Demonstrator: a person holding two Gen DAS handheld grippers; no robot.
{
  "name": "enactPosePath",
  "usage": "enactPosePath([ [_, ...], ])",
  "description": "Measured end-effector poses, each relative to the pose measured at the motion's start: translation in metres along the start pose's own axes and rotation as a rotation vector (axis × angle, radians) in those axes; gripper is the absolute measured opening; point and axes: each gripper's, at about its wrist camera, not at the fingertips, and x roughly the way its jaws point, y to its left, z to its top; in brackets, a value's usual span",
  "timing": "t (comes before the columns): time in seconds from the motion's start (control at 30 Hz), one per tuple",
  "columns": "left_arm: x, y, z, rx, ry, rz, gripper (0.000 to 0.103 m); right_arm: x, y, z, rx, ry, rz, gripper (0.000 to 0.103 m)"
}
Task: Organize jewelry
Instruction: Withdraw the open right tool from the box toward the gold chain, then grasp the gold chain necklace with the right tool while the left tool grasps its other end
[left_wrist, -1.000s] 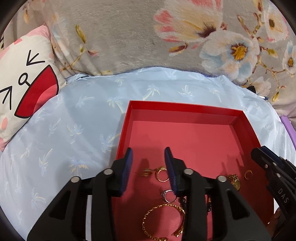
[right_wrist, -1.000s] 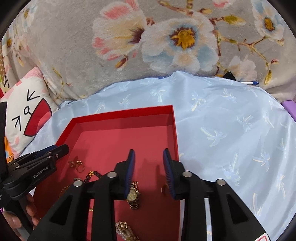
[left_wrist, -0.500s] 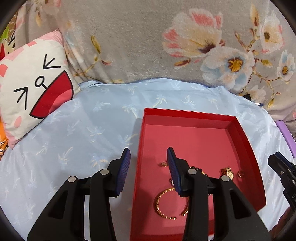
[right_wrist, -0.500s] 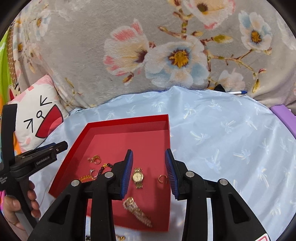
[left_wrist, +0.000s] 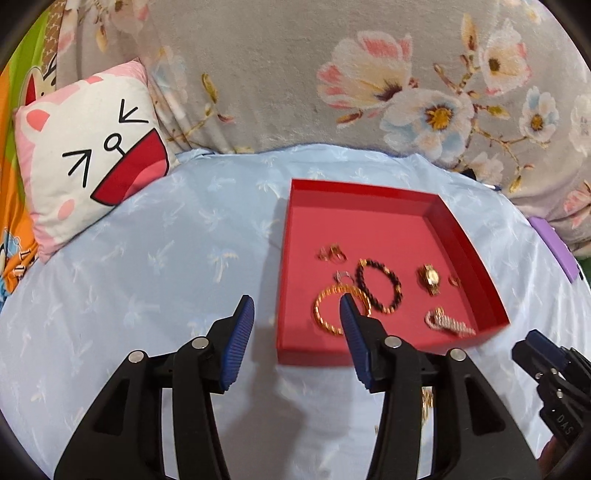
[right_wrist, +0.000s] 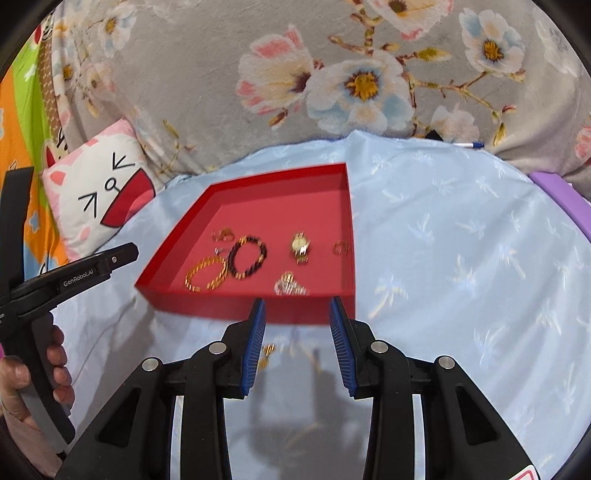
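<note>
Left wrist view: the left tongs (left_wrist: 297, 306) hang over the pale blue palm-print sheet (left_wrist: 147, 266) at the near left corner of the red tray (left_wrist: 469, 240). Their jaws have just been opening and stand apart, with nothing between the blue pads. The right-hand finger crosses in front of the gold bangle (left_wrist: 325, 314), which lies inside the tray near its front wall.

Inside the tray, just right of the bangle, lies a dark beaded bracelet (left_wrist: 380, 284) that touches or overlaps it. A small silver ring (left_wrist: 342, 275) sits just behind the bangle, and a cluster of small gold pieces (left_wrist: 332, 254) lies further back. To the right of the beaded bracelet are a gold watch (left_wrist: 429, 277) and a small gold ring (left_wrist: 454, 281) near the tray's right wall. A pale beaded piece (left_wrist: 448, 323) lies close to the front wall.

From the right wrist view, the right tongs (right_wrist: 297, 321) hover over the sheet just in front of the tray's front wall, released, gripping nothing. A small gold item (right_wrist: 266, 355) lies on the sheet in front of the tray, beside the left finger of these tongs; it is too blurred to identify. A hand (right_wrist: 40, 373) grips the handle of the left tool, left of the tray.

Behind the tray, a cat-face pillow (left_wrist: 88, 155) leans on a grey floral blanket (left_wrist: 277, 74), and a purple object (right_wrist: 561, 195) lies right of the tray at the sheet's edge.
</note>
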Motion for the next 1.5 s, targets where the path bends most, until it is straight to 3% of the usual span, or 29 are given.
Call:
enactPosePath([
  [0.3,0.0,-0.018,-0.063,0.063,0.081,-0.026,0.047,0.026,0.015,-0.028,-0.019,0.104,0.027,0.036],
  [0.63,0.005,-0.018,-0.078,0.051,0.092,-0.032,0.047,0.061,0.025,-0.027,-0.051,0.176,-0.013,0.031],
  [0.83,0.008,-0.014,-0.081,0.037,0.101,-0.032,0.047,0.069,0.031,-0.023,-0.096,0.173,-0.047,0.022],
  [0.97,0.008,-0.013,-0.082,0.036,0.106,-0.041,0.047,0.068,0.038,-0.024,-0.137,0.168,-0.052,0.008],
  [1.27,0.009,-0.021,-0.086,0.051,0.124,-0.078,0.047,0.063,0.027,-0.024,-0.093,0.159,-0.041,0.006],
  [1.5,0.007,-0.033,-0.089,0.08,0.124,-0.103,0.054,0.04,0.011,-0.019,-0.023,0.1,-0.025,0.006],
])
